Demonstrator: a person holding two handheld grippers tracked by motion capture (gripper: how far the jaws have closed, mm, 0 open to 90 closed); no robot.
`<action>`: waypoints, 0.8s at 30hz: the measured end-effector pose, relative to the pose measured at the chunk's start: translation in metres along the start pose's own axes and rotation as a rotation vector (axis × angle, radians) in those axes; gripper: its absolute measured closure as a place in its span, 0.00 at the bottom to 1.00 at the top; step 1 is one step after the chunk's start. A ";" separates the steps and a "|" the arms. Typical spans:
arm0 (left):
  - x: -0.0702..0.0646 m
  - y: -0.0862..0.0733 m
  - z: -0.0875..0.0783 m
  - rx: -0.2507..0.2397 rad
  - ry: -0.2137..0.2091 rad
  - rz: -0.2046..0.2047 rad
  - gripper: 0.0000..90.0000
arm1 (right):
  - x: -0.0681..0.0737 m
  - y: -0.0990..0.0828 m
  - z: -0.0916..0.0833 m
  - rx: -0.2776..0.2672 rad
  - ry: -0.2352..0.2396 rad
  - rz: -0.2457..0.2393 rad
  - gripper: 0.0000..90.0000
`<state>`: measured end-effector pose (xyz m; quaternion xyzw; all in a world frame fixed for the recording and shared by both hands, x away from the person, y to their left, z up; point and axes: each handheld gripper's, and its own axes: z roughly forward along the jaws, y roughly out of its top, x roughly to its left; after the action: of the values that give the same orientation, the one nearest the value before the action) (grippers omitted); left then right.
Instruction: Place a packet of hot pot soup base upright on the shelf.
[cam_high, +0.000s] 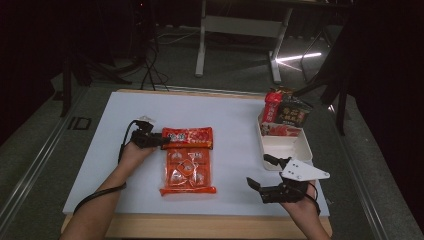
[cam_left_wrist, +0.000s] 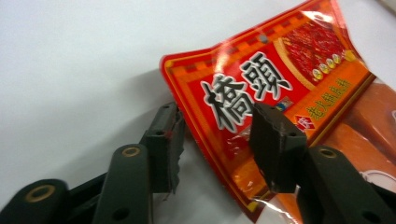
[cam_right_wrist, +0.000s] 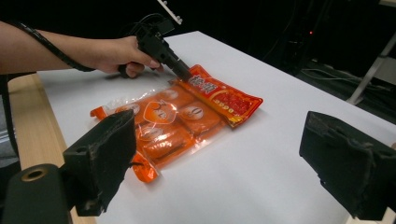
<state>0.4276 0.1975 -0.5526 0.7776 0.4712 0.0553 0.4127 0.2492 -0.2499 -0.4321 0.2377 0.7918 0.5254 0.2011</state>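
Snack packet (cam_high: 188, 161), red and orange, lies flat near the middle of the white tabletop (cam_high: 225, 120) in the high view, its red header strip toward the far edge and its clear lower part, with small orange packs inside, toward the near edge. The left gripper (cam_high: 161, 141) sits at the left end of that header, its fingers at the packet's corner. Near the right near corner the right gripper (cam_high: 259, 172) rests low with its fingers spread and nothing between them. A white box (cam_high: 305, 147) stands by the right edge with red and dark snack bags (cam_high: 285, 114) standing in its far end.

From the left gripper view, the fingers (cam_left_wrist: 163, 147) straddle the lifted corner of the snack packet (cam_left_wrist: 275, 88): one finger is under the edge on the tabletop side, the other lies over the printed face. A gap shows between them, so they are not pressing on the packet.

From the right gripper view, the two fingers (cam_right_wrist: 100, 158) stand wide apart and empty over the tabletop (cam_right_wrist: 261, 168). Beyond them the snack packet (cam_right_wrist: 187, 114) lies flat, and the left gripper (cam_right_wrist: 180, 71), held in a hand (cam_right_wrist: 116, 56), meets its red header corner
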 end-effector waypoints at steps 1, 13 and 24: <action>-0.001 0.000 0.001 0.001 -0.008 0.003 0.64 | 0.000 0.000 0.000 -0.002 0.000 0.000 0.12; -0.017 0.008 0.014 0.034 -0.059 0.039 0.83 | 0.000 0.000 0.002 0.008 0.014 0.010 0.12; -0.032 0.015 0.004 0.024 -0.017 0.078 1.00 | -0.002 -0.001 0.003 0.013 0.015 0.024 0.14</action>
<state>0.4218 0.1669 -0.5352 0.8007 0.4374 0.0592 0.4050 0.2523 -0.2492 -0.4338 0.2449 0.7938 0.5242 0.1873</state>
